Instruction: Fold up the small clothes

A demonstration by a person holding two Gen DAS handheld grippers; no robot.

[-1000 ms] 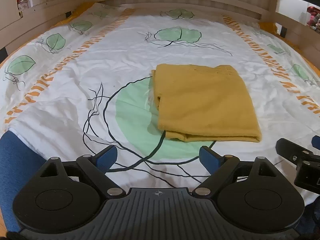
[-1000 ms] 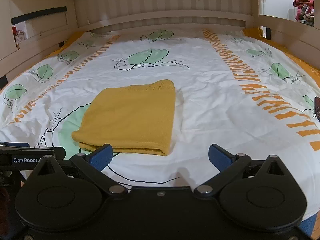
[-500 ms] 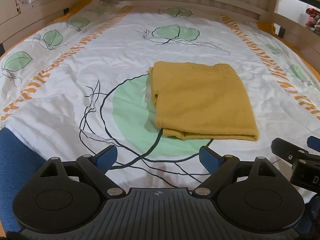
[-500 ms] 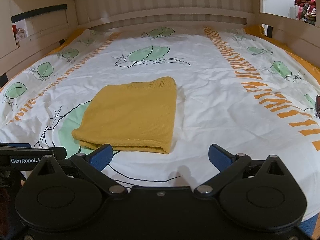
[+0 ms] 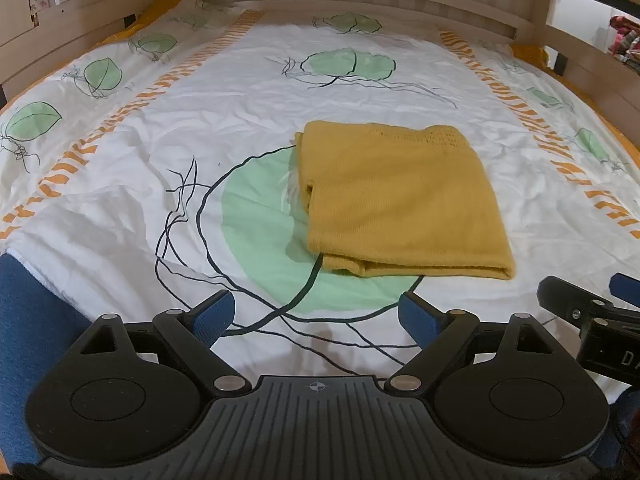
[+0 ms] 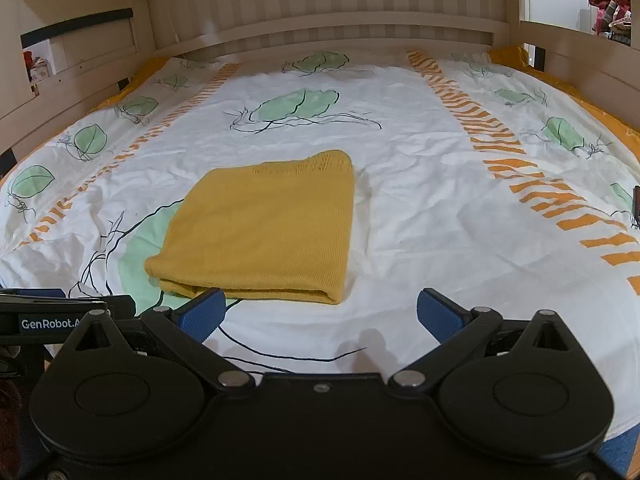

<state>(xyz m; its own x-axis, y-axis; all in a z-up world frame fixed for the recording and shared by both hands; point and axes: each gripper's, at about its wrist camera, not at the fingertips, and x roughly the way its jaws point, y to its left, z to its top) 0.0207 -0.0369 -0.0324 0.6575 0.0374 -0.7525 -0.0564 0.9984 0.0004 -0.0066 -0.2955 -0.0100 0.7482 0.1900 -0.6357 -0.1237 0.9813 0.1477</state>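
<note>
A mustard-yellow knit garment (image 5: 400, 204) lies folded into a flat rectangle on the bed, its layered edge facing me; the right wrist view shows the same garment (image 6: 268, 224) left of centre. My left gripper (image 5: 316, 316) hovers open just short of the near edge of the cloth, with nothing between its blue pads. My right gripper (image 6: 320, 314) is open too, its left pad (image 6: 202, 314) close to the garment's near edge and nothing held. The right gripper's body (image 5: 592, 320) shows at the right edge of the left wrist view.
The white duvet (image 6: 420, 200) with green leaves and orange stripes covers the bed. A wooden headboard (image 6: 340, 24) and side rails (image 6: 580, 56) enclose it. A blue mattress edge (image 5: 28, 320) shows at the near left. A small dark object (image 6: 636, 208) lies at the far right.
Both cameras have tilted slightly, so the garment sits a little lower in the left view and higher in the right. The garment itself lies unmoved and both grippers stay open.
</note>
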